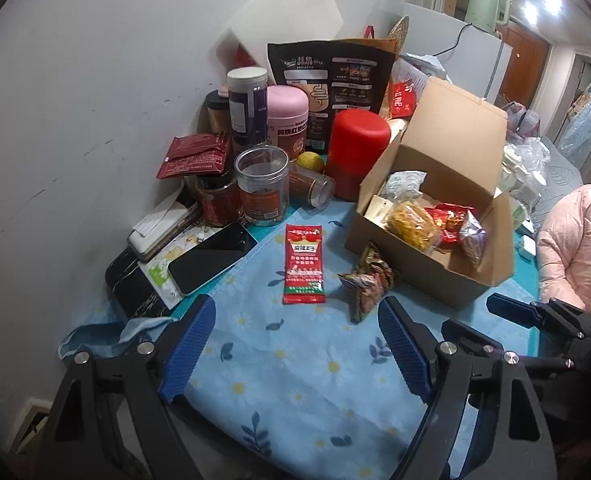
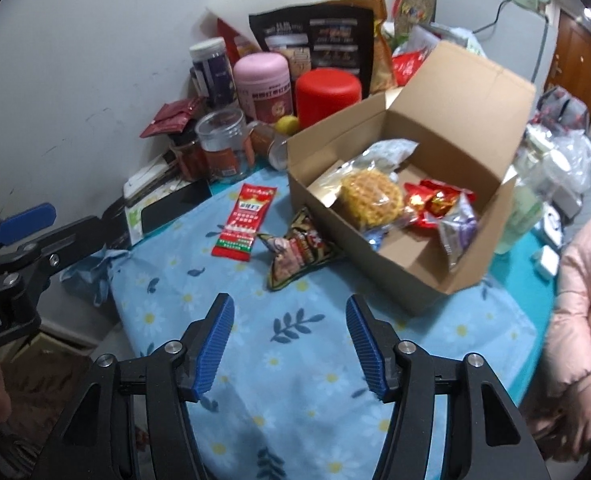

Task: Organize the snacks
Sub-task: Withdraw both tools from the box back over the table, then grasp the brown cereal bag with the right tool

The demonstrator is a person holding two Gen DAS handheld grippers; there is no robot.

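A flat red snack packet (image 1: 304, 264) (image 2: 244, 220) lies on the blue floral cloth. Beside it, against the box wall, sits a crumpled dark snack bag (image 1: 369, 280) (image 2: 295, 248). The open cardboard box (image 1: 415, 276) (image 2: 375, 280) holds a yellow noodle pack (image 1: 409, 222) (image 2: 371, 196), red sweets (image 2: 431, 204) and other small bags. My left gripper (image 1: 297, 314) hovers open just short of the red packet, with nothing between its fingers. My right gripper (image 2: 289, 304) is open and empty, a little short of the crumpled bag.
Jars and canisters crowd the back by the wall: a red canister (image 1: 357, 148), a pink one (image 1: 287, 120) and a clear jar (image 1: 261, 188). A black phone (image 1: 211, 258) lies to the left. A person in a pink coat (image 2: 583, 300) sits at the right.
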